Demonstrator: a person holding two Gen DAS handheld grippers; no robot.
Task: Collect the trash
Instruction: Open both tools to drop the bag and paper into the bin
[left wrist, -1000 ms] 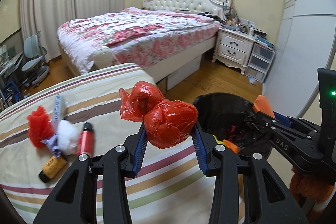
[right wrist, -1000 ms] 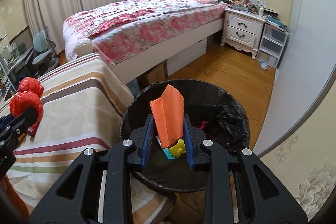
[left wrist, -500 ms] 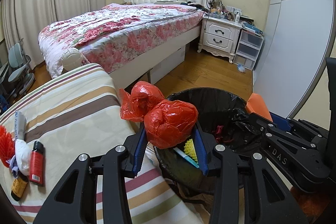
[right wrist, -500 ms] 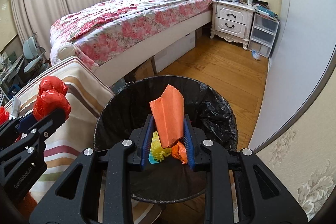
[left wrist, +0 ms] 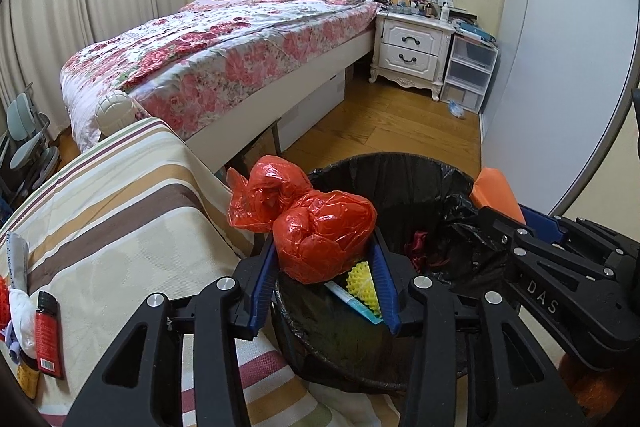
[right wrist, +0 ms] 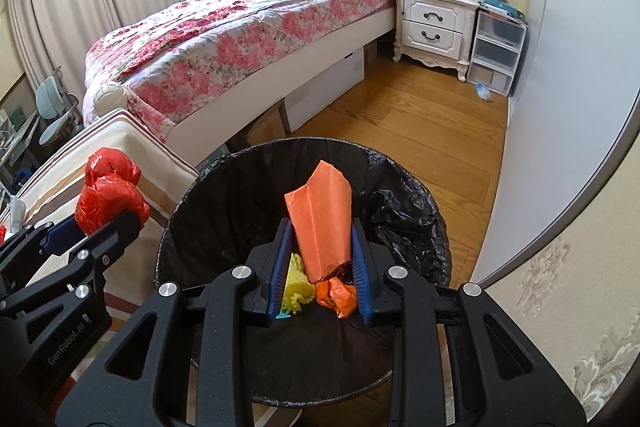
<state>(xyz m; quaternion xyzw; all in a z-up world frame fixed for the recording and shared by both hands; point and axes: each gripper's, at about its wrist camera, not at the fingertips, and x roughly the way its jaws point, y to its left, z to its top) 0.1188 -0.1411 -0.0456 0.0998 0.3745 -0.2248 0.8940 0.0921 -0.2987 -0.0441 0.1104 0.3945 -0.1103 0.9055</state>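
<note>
A crumpled red plastic bag sits between the blue pads of my left gripper. The jaws are opening, and the pads still touch the bag. It hangs over the near left rim of the black-lined trash bin. My right gripper is shut on a folded orange paper, held upright above the open bin. The right wrist view shows the red bag at the left. The orange paper peeks out at the right of the left wrist view.
A yellow spiky ball and an orange wrapper lie inside the bin. A striped cloth-covered table holds a red tube and other scraps at far left. Behind are a floral bed and white nightstand.
Both grippers moved away from the striped table toward the bin and sank a little. The red bag now hangs over the bin's rim, and the orange paper is deeper over its opening.
</note>
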